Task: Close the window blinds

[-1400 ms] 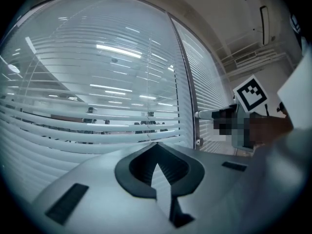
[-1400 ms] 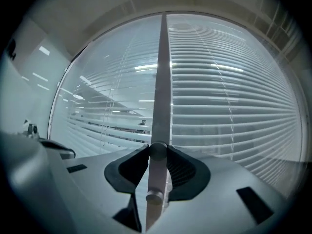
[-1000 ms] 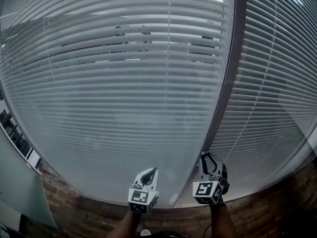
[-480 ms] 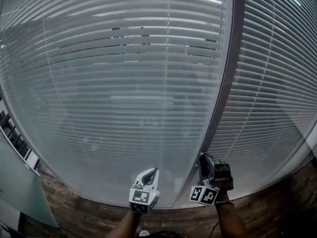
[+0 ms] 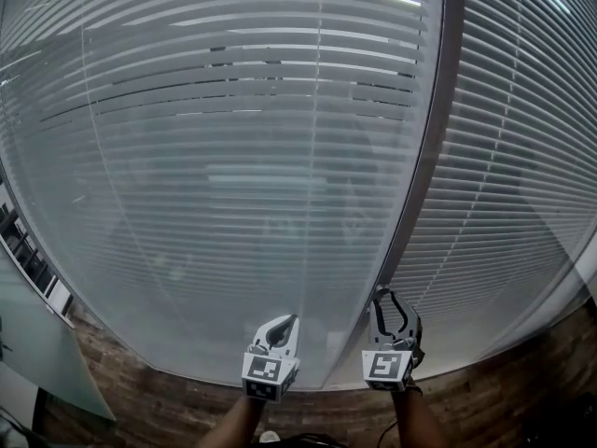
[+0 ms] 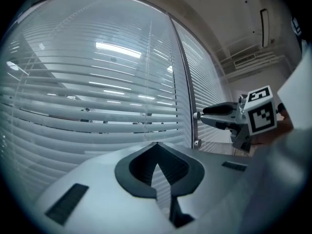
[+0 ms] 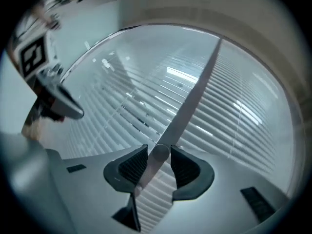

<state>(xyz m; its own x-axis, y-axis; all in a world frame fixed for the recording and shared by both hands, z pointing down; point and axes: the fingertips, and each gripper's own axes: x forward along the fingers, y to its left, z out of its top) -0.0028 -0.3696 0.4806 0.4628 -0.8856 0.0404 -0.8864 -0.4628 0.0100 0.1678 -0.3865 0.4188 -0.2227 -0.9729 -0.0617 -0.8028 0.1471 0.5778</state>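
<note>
The blinds (image 5: 233, 185) hang behind the glass (image 5: 140, 278) of the big pane straight ahead of both grippers. Most of their slats (image 5: 280, 213) lie turned nearly flat on one another, so the middle and lower part reads as one pale sheet. In an upper band, though, dark gaps show between them and shapes from the room beyond come through. I judge the job mostly done but not finished: that band wants a little more turning. The right pane (image 5: 522, 157) looks shut.

The knob (image 7: 159, 153), small and round, sits low on the post (image 5: 424, 185) between the two panes. The right gripper (image 5: 390, 299) points level at it, with the knob between its jaws. The jaws have just been opening and stand fairly wide, with a sliver of gap on one side of the knob, so they seem to bracket it rather than pinch it. That looks like a re-grip between turns.

The left gripper (image 5: 284, 325) hovers just beside it, near the glass, idle — jaws closed tip to tip on nothing
</note>
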